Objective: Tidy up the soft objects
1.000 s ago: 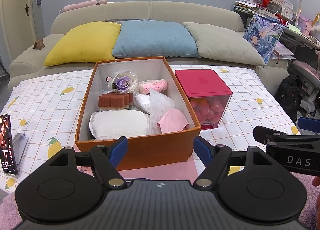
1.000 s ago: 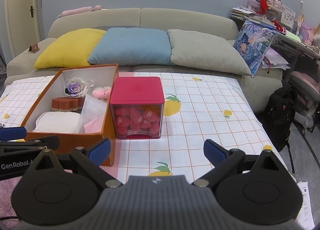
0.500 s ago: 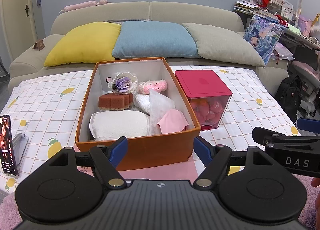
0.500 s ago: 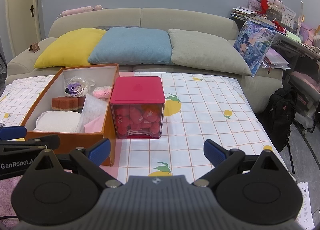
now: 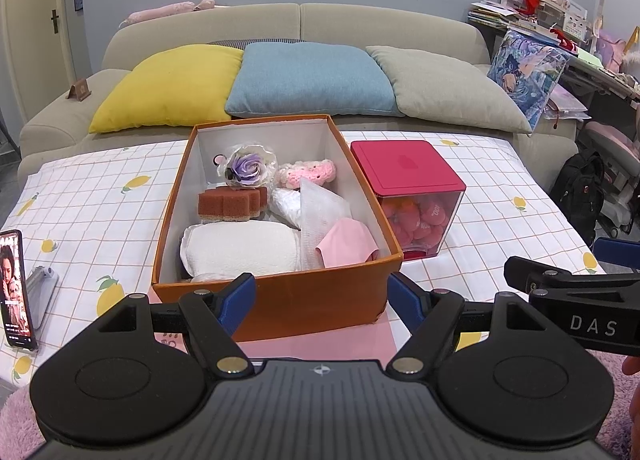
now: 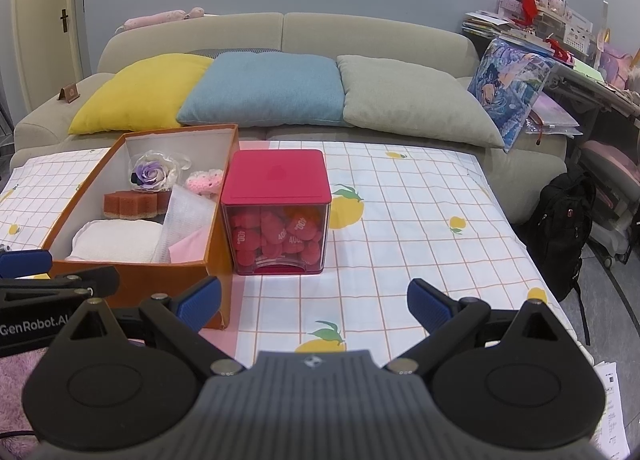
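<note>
An orange cardboard box (image 5: 280,300) (image 6: 136,280) stands on the checked tablecloth. Inside lie a folded white towel (image 5: 240,246), a brown sponge (image 5: 232,201), a purple fabric flower (image 5: 248,165), a pink crochet piece (image 5: 308,171), a white mesh cloth (image 5: 320,203) and a pink cloth (image 5: 346,240). A clear cube with a red lid (image 5: 404,169) (image 6: 276,177), full of red soft pieces, sits at the box's right side. My left gripper (image 5: 322,298) is open just in front of the box. My right gripper (image 6: 314,302) is open over bare tablecloth, empty.
A phone on a stand (image 5: 14,288) is at the table's left edge. Behind the table a sofa holds yellow (image 5: 168,87), blue (image 5: 308,79) and grey (image 5: 444,87) pillows. A black backpack (image 6: 560,227) sits on the floor to the right. A pink sheet (image 5: 312,340) lies under the box front.
</note>
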The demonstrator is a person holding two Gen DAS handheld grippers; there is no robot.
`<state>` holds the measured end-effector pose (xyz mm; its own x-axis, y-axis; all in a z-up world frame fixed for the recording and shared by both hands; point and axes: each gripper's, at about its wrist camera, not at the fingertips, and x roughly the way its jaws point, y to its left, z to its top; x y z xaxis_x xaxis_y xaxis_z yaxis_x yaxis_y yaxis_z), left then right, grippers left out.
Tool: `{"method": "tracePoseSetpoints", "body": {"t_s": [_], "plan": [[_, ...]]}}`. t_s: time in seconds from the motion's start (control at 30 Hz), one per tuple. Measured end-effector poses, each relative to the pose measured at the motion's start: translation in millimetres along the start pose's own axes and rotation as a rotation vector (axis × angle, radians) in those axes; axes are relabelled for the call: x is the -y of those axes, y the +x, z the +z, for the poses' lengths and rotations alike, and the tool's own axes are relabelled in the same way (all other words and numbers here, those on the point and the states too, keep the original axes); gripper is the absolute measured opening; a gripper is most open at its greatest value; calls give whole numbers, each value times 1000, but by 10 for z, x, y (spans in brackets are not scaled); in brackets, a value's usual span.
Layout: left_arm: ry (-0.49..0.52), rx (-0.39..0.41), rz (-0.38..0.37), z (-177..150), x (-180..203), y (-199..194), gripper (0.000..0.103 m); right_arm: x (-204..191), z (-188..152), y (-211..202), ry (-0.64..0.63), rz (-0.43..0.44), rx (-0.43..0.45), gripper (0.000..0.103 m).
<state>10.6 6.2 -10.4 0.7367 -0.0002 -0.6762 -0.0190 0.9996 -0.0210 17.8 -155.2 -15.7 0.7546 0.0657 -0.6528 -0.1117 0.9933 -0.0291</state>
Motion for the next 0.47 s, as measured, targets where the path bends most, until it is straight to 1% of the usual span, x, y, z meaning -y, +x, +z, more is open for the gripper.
{"method": "tracePoseSetpoints", "body": {"t_s": [0.47], "plan": [[4,10,-3,-7,-18,-7,88,1,-22,15,-1,1,-3,97]]}}
